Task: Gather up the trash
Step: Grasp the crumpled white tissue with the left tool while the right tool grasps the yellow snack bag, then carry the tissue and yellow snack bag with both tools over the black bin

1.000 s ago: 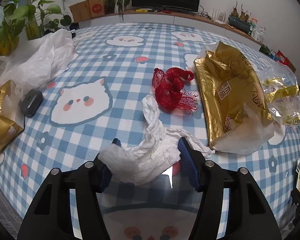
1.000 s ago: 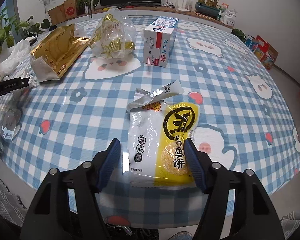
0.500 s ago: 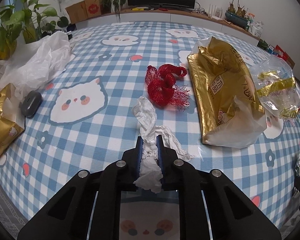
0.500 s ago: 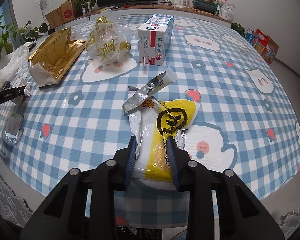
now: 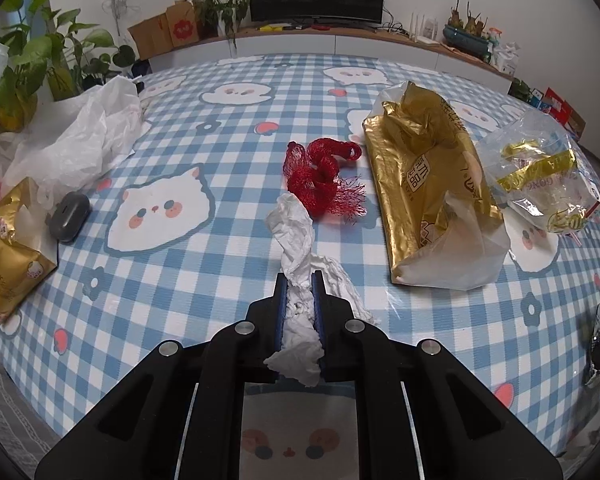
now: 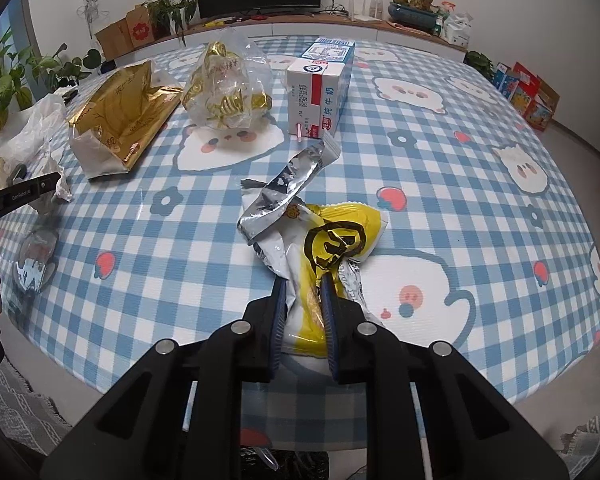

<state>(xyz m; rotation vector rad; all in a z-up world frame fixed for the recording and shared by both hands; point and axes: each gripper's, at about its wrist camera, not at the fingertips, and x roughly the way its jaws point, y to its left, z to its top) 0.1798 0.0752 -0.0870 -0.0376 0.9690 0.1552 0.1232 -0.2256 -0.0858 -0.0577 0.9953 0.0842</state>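
Trash: left gripper (image 5: pixel 300 280) had closed from wide onto the crumpled tissue (image 5: pixel 296 236), near table (image 5: pixel 236 152) edge; right gripper (image 6: pixel 303 280) likewise clamped the yellow snack wrapper (image 6: pixel 332 248). Both secured, probably ready for lifting.

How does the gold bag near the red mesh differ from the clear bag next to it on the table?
The gold bag is opaque foil, so its contents are hidden; the clear bag is see-through, showing gold wrappers inside. The gold bag lies long and fairly flat, with a white open end; the clear bag sits puffed and crumpled. The gold bag lies nearer the red mesh. Both rest on the checked tablecloth, and neither claw grips either.
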